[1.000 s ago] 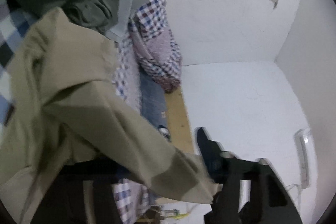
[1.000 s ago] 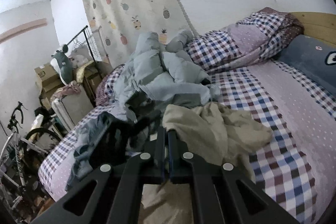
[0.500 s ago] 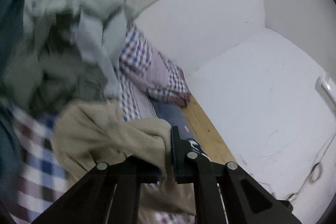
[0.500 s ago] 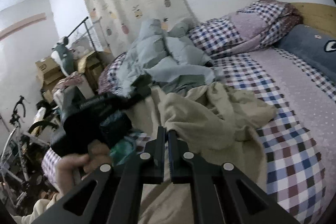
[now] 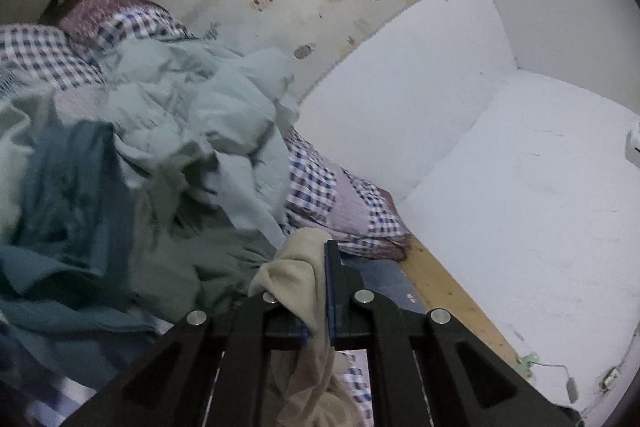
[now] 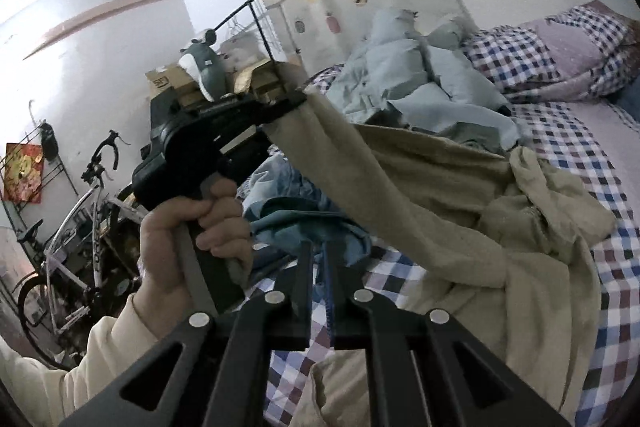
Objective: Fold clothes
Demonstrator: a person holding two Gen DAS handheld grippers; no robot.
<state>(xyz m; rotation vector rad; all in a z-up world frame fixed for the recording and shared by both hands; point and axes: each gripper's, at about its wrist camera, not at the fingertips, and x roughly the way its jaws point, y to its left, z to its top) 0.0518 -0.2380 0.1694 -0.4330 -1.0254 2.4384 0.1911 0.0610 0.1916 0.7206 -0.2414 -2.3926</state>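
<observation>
A beige garment (image 6: 460, 195) lies rumpled on the checked bed sheet (image 6: 612, 263), with one sleeve pulled up taut to the left. My left gripper (image 6: 294, 103), held in a person's hand (image 6: 188, 227), is shut on that sleeve's end. In the left wrist view the beige cloth (image 5: 296, 271) bulges out between the left gripper (image 5: 320, 255) fingers and hangs down below them. My right gripper (image 6: 319, 251) is low over the sheet under the raised sleeve. Its fingers stand nearly together and I see no cloth between them. More beige fabric lies beneath its frame.
A heap of pale blue-green (image 6: 404, 83), teal (image 5: 72, 211) and olive (image 5: 192, 259) clothes sits behind the beige garment. A checked pillow (image 6: 560, 51) and wooden headboard (image 5: 448, 291) are at the bed's head. A bicycle (image 6: 88, 227), boxes and a clothes rack (image 6: 256, 23) stand left of the bed.
The left gripper has lifted the beige sleeve up and away to the left, stretching it taut. The right gripper has stayed closed and now looks up at the left one.
</observation>
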